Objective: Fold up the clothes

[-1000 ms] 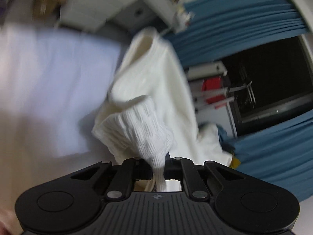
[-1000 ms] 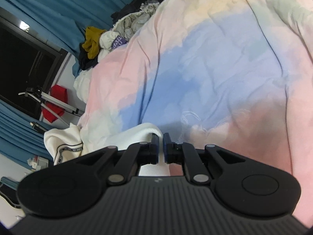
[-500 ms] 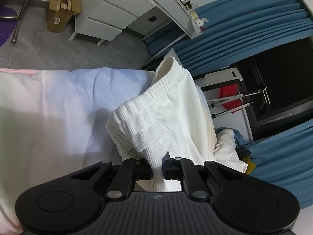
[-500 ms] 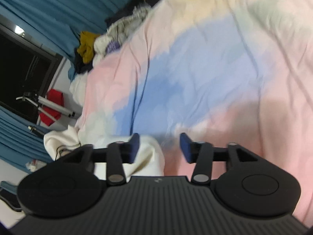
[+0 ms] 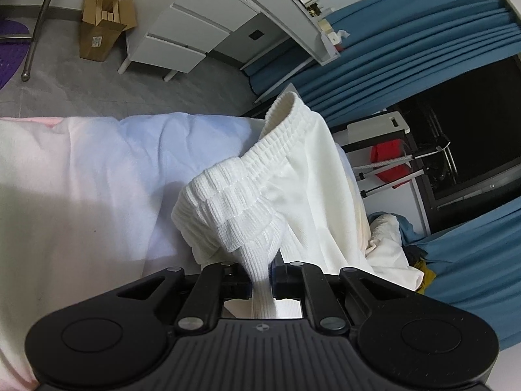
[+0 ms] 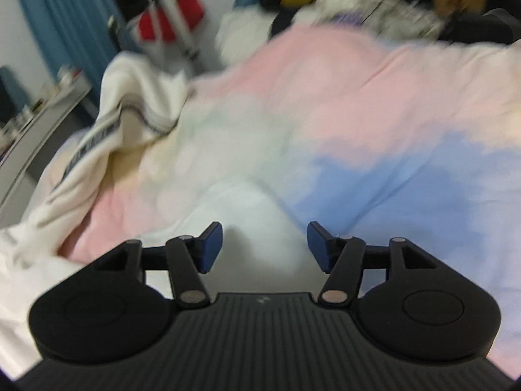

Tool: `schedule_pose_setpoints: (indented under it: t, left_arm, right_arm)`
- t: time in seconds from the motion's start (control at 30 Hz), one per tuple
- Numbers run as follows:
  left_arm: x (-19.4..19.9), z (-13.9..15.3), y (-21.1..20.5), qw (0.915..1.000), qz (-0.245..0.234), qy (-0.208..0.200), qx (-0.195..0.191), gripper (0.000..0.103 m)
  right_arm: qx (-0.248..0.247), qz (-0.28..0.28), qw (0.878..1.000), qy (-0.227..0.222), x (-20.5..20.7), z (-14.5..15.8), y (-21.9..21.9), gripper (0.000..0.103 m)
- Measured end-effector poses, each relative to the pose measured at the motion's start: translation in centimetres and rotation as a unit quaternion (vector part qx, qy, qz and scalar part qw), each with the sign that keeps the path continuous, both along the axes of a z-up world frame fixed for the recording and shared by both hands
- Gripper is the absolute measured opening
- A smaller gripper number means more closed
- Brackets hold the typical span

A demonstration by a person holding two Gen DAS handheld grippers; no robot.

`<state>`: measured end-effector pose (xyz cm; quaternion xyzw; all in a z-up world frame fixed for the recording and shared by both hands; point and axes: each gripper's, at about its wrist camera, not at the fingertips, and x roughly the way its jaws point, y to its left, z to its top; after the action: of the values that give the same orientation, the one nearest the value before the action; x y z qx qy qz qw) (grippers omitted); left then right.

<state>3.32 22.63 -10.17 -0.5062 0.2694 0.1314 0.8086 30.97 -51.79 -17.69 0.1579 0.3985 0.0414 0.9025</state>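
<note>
left tongs pinching white garment — right view blurred

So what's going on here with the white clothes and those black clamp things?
A person is folding laundry on a bed with a pastel pink, blue and white bedspread, holding a black two-finger gripper in each hand. The left gripper is shut on the ribbed waistband of a white knit garment, lifting it off the bed. The right gripper is open and empty above the bedspread; its view is blurred. A pile of unfolded clothes waits at the far edge.
</note>
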Motion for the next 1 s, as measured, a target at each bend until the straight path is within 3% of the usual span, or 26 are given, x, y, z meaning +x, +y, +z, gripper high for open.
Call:
schedule_pose_setpoints:
  t: [0.2, 0.23, 0.27, 0.3, 0.5, 0.57, 0.7, 0.73, 0.87, 0.93, 1.0]
  left_arm:
    - [0.6, -0.3, -0.4, 1.0000, 0.003, 0.005, 0.003, 0.010]
    - [0.7, -0.3, -0.4, 1.0000, 0.004, 0.005, 0.001, 0.010]
    - [0.7, -0.3, -0.2, 1.0000, 0.004, 0.005, 0.002, 0.010]
    - [0.6, -0.2, -0.2, 1.0000, 0.003, 0.004, 0.004, 0.010]
    - [0.3, 0.0, 0.0, 1.0000, 0.003, 0.000, 0.002, 0.010]
    - [0.2, 0.1, 0.0, 1.0000, 0.003, -0.002, 0.003, 0.010]
    - [0.1, 0.2, 0.2, 1.0000, 0.004, -0.006, 0.001, 0.010]
    - [0.1, 0.2, 0.3, 1.0000, 0.004, -0.008, 0.000, 0.010]
    - [0.1, 0.2, 0.5, 0.9999, 0.005, -0.009, -0.002, 0.010]
    - [0.1, 0.2, 0.6, 0.9999, 0.006, -0.007, -0.005, 0.010]
    - [0.0, 0.1, 0.6, 0.9999, 0.007, -0.006, -0.007, 0.010]
  right_arm:
    - [0.022, 0.055, 0.998, -0.001, 1.3, -2.0, -0.2, 0.060]
    - [0.030, 0.048, 0.998, -0.011, 0.9, -1.5, -0.5, 0.048]
    - [0.038, 0.041, 0.998, -0.021, 0.6, -1.0, -0.9, 0.022]
    - [0.046, 0.034, 0.998, -0.032, 0.2, -0.6, -1.2, 0.012]
    - [0.095, -0.011, 0.991, -0.094, -2.2, 2.3, -3.4, 0.007]
    - [0.111, -0.055, 0.984, -0.130, -3.7, 3.7, -5.3, 0.007]
    - [0.141, -0.178, 0.950, -0.215, -7.8, 4.6, -10.3, 0.007]
    - [0.150, -0.214, 0.942, -0.213, -8.7, 3.7, -11.6, 0.007]
    - [0.179, -0.351, 0.897, -0.198, -12.2, 0.2, -16.8, 0.007]
    - [0.182, -0.384, 0.893, -0.151, -12.9, -2.4, -18.4, 0.007]
    - [0.222, -0.415, 0.876, -0.103, -13.6, -5.1, -20.0, 0.006]
